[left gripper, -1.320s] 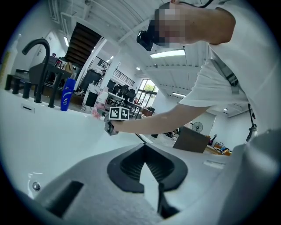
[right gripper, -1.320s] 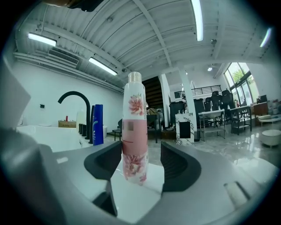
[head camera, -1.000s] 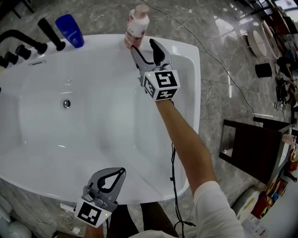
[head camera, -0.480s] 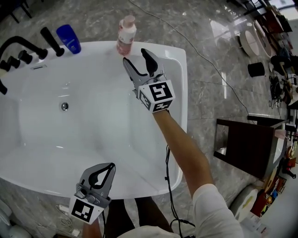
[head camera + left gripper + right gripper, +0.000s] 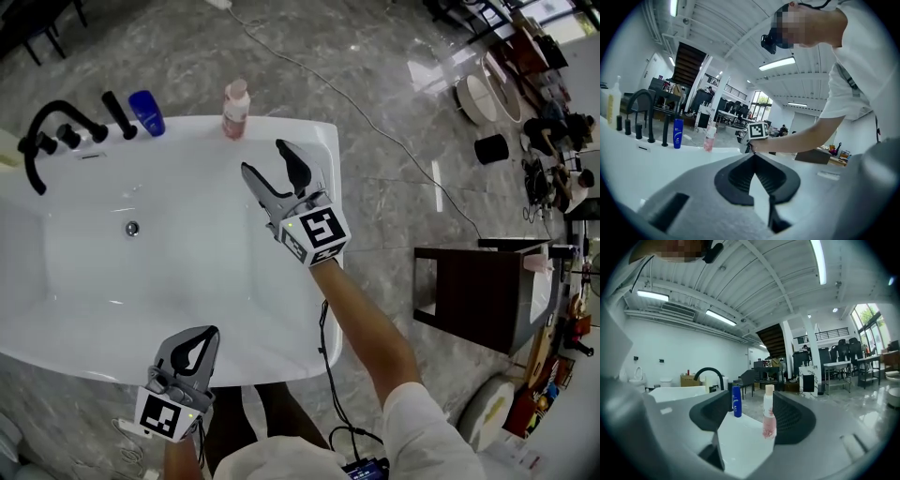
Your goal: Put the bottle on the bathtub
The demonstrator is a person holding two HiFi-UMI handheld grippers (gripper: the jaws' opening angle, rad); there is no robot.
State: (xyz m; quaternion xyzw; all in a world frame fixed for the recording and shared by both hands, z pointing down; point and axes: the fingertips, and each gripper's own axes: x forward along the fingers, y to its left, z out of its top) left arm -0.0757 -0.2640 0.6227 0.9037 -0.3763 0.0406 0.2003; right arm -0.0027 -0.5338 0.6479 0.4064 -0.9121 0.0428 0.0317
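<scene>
The pink bottle (image 5: 234,108) stands upright on the far rim of the white bathtub (image 5: 291,131), with nothing touching it. My right gripper (image 5: 266,159) hangs above the tub's right end, well short of the bottle. Its jaws have just been opening and nothing is between them. In the right gripper view the bottle (image 5: 768,416) shows far off beyond the open right gripper (image 5: 752,404). My left gripper (image 5: 210,334) is at the tub's near rim, shut and empty; its fingertips meet in the left gripper view (image 5: 753,155), where the bottle (image 5: 709,138) also shows.
A blue bottle (image 5: 146,112), a black hand shower (image 5: 119,114) and a black faucet (image 5: 54,127) sit on the tub's far left rim. The drain (image 5: 132,228) lies in the basin. A dark wooden stool (image 5: 478,291) stands right of the tub, and a cable (image 5: 403,141) runs across the marble floor.
The right gripper has drawn back and up from the pink bottle, which stays on the rim. Both grippers have risen, and the tub looks smaller.
</scene>
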